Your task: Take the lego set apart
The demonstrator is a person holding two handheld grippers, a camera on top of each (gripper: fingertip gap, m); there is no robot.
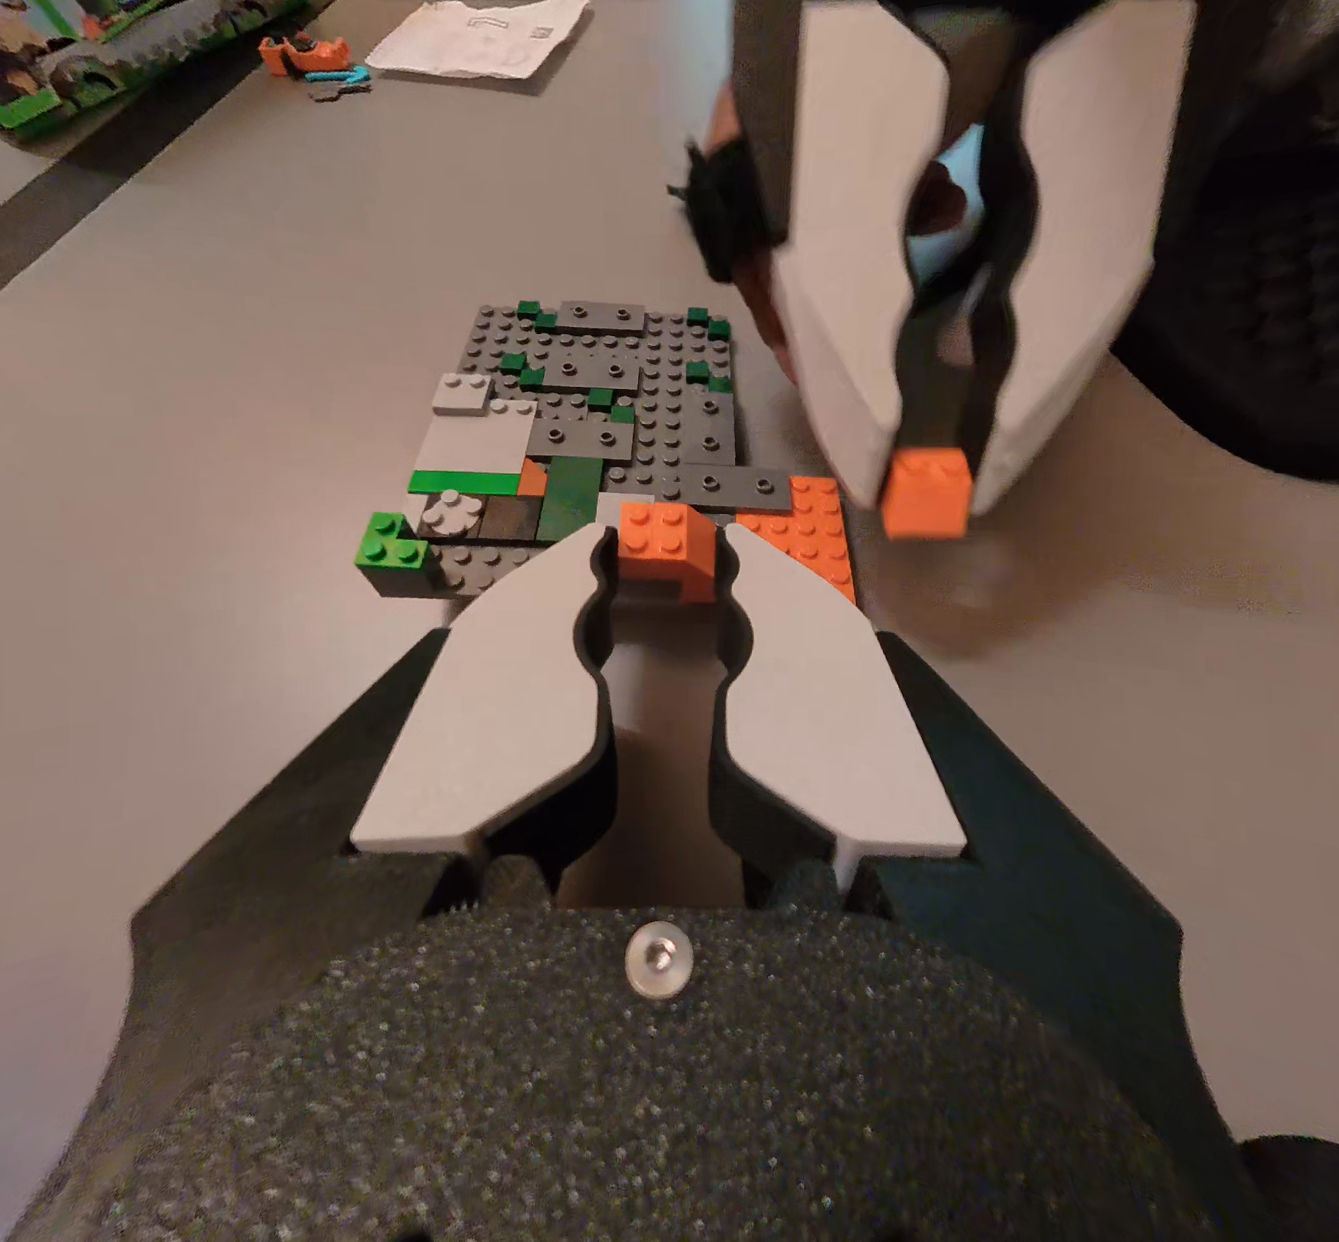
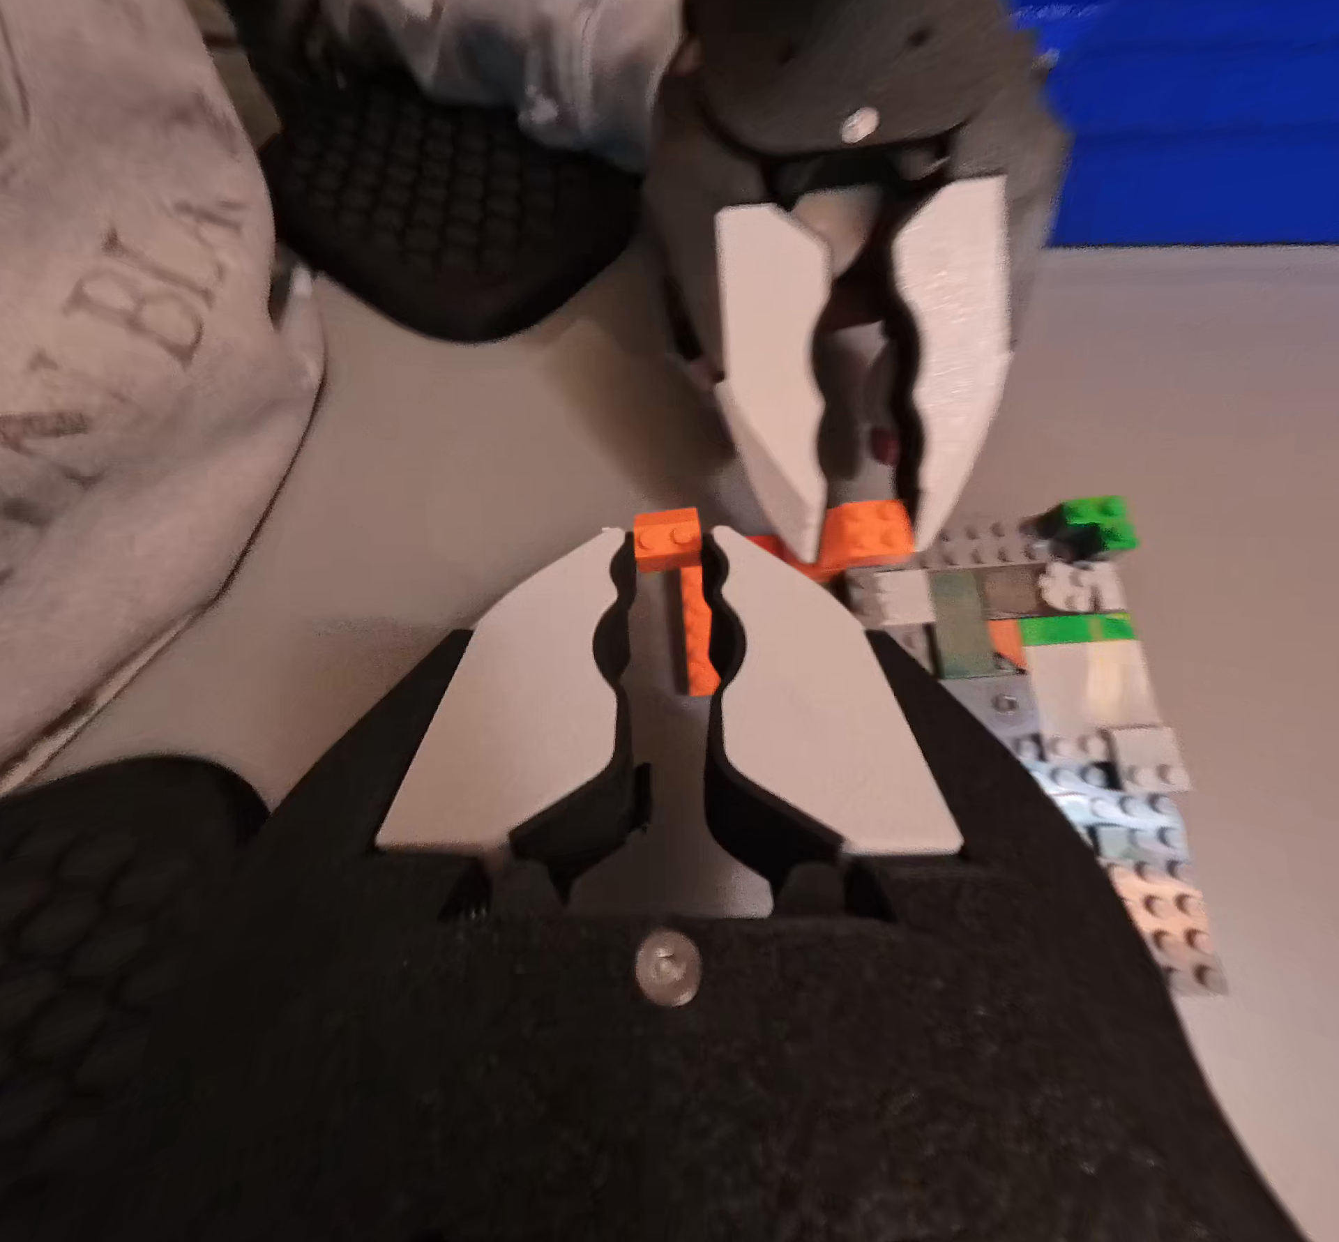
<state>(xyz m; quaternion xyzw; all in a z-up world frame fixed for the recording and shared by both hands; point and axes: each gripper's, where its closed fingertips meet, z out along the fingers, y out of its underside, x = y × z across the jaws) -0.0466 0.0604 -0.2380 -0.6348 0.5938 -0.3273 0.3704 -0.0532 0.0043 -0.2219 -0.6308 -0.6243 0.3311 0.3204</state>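
Grey counter [image 1: 217, 410] carries my lego set [image 1: 580, 425]: a flat dark grey studded base patched with light grey, green and orange plates, a green corner brick [image 1: 391, 548] at its near left. My left gripper [image 1: 665, 541] is closed on an orange brick [image 1: 663, 544] at the base's near edge. To the right, my right gripper [image 1: 924, 493] pinches a small orange brick [image 1: 926, 491], held just beside the set.

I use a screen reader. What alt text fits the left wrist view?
The left claw grips an orange brick on the near edge of a grey lego base. To the right, the right claw holds a small orange brick above the table.
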